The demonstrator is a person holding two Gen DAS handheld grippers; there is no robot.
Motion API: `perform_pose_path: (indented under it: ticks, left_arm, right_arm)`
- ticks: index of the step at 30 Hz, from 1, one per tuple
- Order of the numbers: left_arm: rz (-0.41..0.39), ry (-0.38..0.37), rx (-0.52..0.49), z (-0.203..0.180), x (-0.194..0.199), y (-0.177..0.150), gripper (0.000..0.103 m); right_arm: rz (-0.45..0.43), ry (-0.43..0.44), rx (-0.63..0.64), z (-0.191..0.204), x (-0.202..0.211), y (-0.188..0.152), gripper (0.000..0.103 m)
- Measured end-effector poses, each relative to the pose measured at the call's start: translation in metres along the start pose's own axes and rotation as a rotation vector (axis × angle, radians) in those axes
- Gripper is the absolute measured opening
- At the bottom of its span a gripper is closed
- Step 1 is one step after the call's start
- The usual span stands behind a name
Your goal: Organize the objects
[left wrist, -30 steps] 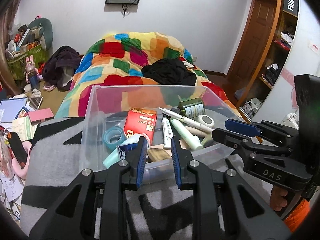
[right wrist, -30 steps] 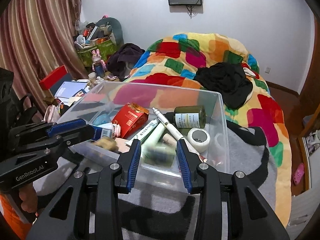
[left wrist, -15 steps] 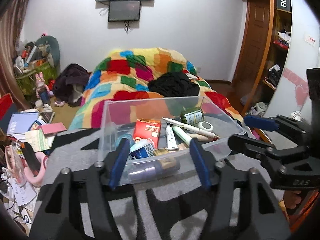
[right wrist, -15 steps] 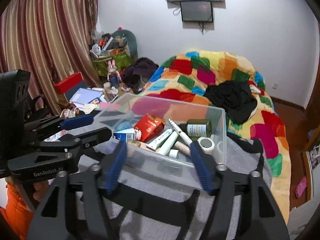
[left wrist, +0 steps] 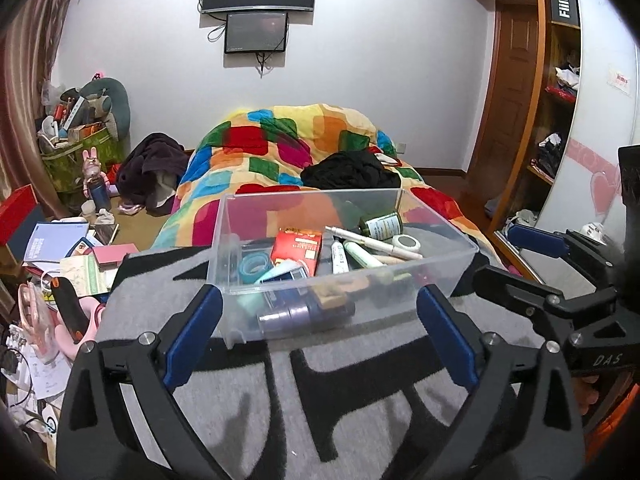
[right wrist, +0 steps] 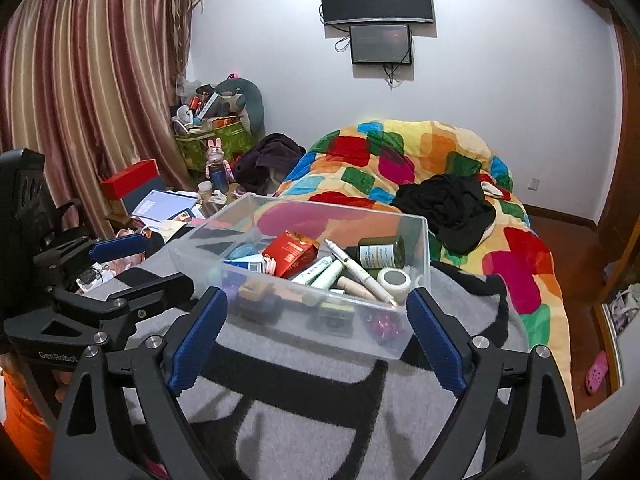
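A clear plastic bin [left wrist: 460, 264] stands on a grey and black blanket [left wrist: 360, 380]. In it lie a red box [left wrist: 297, 245], a green bottle [left wrist: 380, 224], a white pen [left wrist: 372, 240], a teal tape roll [left wrist: 253, 267], tubes and other small items. My left gripper [left wrist: 319, 292] is short of the bin's near wall. Its jaws are opening wide and the pads touch nothing. My right gripper [right wrist: 317, 294] faces the bin [right wrist: 424, 240] from the near right corner, jaws also opening, nothing pressed between them. Each gripper shows in the other's view: the right [left wrist: 498, 254], the left [right wrist: 164, 260].
Behind the bin is a bed with a colourful patchwork quilt [left wrist: 288, 148] and a black garment [left wrist: 348, 170]. Books, papers and a red box [right wrist: 128, 178] clutter the floor at left by a green basket [right wrist: 208, 146]. A wooden wardrobe [left wrist: 556, 120] stands at right.
Both grippers went from nearly shut to wide open. Both drew back from the bin's near wall and rose a little, so the bin now looks smaller and farther off.
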State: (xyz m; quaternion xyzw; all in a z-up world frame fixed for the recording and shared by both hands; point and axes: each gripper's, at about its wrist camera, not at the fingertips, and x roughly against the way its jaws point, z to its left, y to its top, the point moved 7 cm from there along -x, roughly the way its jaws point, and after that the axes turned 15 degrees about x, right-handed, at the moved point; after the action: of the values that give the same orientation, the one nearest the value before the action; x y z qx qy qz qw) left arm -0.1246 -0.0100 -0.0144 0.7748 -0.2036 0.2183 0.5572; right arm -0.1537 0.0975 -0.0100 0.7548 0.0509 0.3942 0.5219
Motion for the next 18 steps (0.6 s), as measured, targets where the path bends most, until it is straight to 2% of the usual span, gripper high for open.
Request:
perform_pose_path:
  ticks: [8,18]
  left_arm:
    - [0.011,0.013,0.009,0.003,-0.005,-0.013,0.099]
    - [0.015,0.012,0.019,0.003,-0.007,-0.014,0.099]
  right_arm:
    - [0.018,0.000,-0.025,-0.003,-0.006,-0.015,0.091]
    - [0.016,0.000,-0.037,-0.008,-0.005,-0.017,0.091]
